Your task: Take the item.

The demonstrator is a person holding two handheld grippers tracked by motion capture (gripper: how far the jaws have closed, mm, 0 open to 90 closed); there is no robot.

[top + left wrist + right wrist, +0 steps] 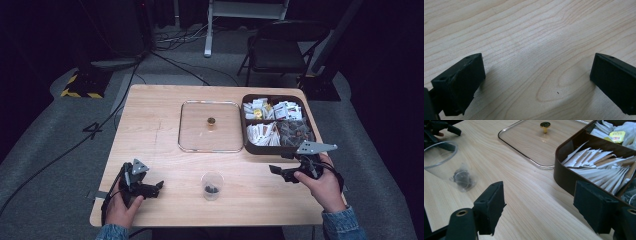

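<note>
The dark lump in my cup (461,179) is staying too blurry to name; the box (569,170) is running off the frame edge.

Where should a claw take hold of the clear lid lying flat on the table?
By its gold knob, coming straight down from above. The clear lid lies flat on the table, so its thin rim gives little to pinch, while the knob stands upright at the centre, free on all sides.

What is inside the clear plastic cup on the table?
The clear plastic cup holds one small dark thing at its bottom, perhaps a tea bag; through the wall its kind stays uncertain. Otherwise, the cup looks empty.
</note>
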